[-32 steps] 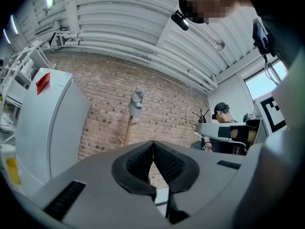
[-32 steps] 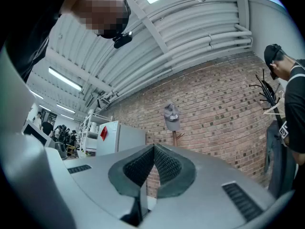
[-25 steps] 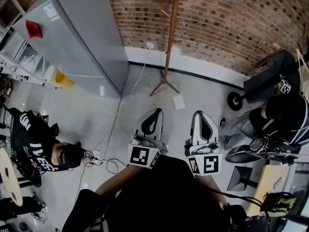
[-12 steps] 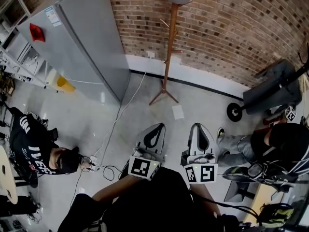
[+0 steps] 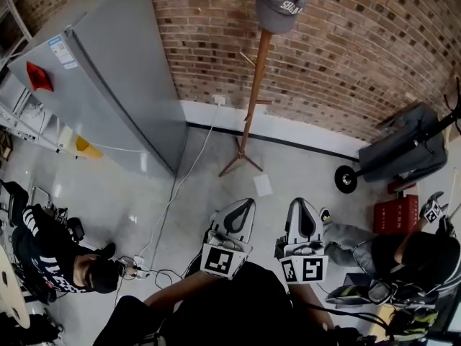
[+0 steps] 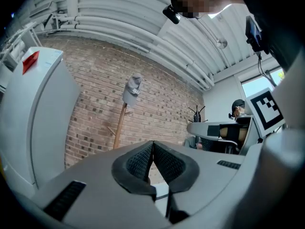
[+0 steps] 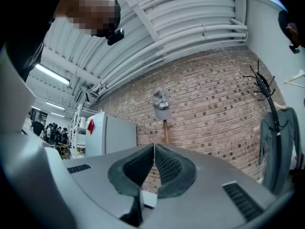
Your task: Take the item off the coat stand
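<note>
Facing the brick wall (image 5: 346,42), I stood on the pale floor (image 5: 144,193), with a tall grey fridge (image 5: 108,85) off to my left against that wall. The wooden coat stand (image 5: 252,99) rose from its splayed feet just in front of the white skirting (image 5: 288,130), right of the fridge and well apart from me. I held my left gripper (image 5: 249,203) and my right gripper (image 5: 302,203) side by side, low before my body, both pointing toward the stand and neither touching it. My left fingers (image 6: 138,162) were pressed together with nothing between their ribbed pads, and my right fingers (image 7: 167,165) were closed tip to tip the same way, also empty. The grey cap (image 5: 282,2) hung on the very top of the stand, white lettering showing on it, high above both grippers. A small white sheet (image 5: 263,185) lay on the floor between the stand's feet and my fingers.
</note>
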Motion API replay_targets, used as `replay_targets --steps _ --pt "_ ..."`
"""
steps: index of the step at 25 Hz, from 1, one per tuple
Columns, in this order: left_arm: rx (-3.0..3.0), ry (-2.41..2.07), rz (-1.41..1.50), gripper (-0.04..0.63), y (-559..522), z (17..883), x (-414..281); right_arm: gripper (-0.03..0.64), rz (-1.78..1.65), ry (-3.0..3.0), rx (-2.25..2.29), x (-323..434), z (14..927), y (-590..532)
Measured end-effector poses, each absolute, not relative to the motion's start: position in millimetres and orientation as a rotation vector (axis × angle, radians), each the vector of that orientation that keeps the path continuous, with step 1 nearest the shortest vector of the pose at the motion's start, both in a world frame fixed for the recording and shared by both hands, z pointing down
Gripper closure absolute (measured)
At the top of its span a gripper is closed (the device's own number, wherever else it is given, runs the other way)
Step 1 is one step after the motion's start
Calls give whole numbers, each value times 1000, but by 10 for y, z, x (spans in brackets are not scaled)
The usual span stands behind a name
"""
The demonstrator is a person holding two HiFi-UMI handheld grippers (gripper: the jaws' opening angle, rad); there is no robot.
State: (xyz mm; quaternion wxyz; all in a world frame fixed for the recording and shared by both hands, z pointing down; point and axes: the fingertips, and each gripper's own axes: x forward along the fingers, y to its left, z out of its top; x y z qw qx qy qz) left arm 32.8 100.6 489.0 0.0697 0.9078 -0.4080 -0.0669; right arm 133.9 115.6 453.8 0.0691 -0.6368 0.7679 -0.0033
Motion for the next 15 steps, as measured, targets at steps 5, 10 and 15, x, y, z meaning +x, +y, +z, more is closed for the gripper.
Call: replay_targets --steps 5,10,15 --pt "2730 -1193 -212 579 539 4760 234 598 51 2236 -1982 1397 4406 730" --pt "2743 -1212 -222 579 182 4689 195 598 51 2203 -1983 1439 4304 410" --pt "2715 -1201 -292 579 -20 4580 219 597 53 2198 -1999 1374 4251 230"
